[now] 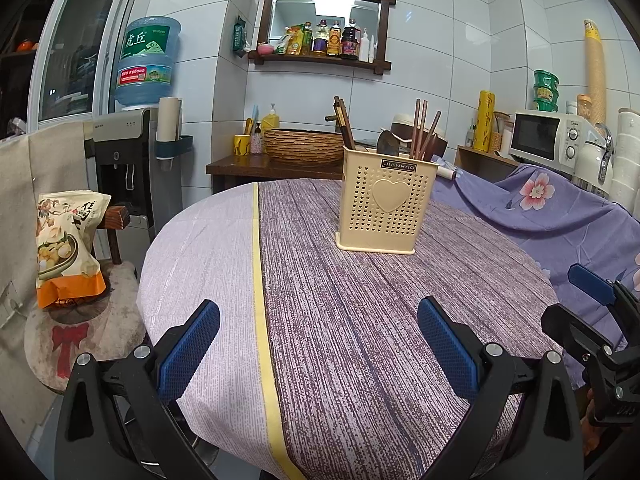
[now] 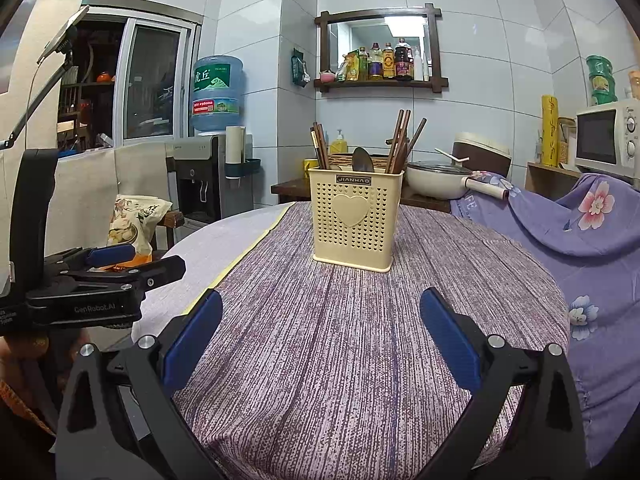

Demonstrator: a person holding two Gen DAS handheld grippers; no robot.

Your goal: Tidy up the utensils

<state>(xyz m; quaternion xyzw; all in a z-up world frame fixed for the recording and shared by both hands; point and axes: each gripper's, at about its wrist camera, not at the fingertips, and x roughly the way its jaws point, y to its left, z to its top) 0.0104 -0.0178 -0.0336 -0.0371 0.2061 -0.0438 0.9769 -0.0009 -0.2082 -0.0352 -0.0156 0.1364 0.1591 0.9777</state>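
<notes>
A cream perforated utensil holder (image 1: 382, 200) with a heart on its front stands upright on the round table (image 1: 320, 300); it also shows in the right wrist view (image 2: 354, 218). It holds brown chopsticks (image 2: 400, 142) in two bunches and a dark spoon (image 2: 362, 160). My left gripper (image 1: 318, 344) is open and empty, low over the table's near edge, well short of the holder. My right gripper (image 2: 320, 340) is open and empty, also near the table's front edge. Each gripper shows at the side of the other's view.
The table wears a purple striped cloth with a yellow band (image 1: 262, 300). A snack bag (image 1: 66, 248) sits on a stool at the left. A floral purple cloth (image 2: 592, 232) drapes at the right. A water dispenser (image 1: 136, 152), a basket (image 1: 306, 146) and a microwave (image 1: 548, 138) stand behind.
</notes>
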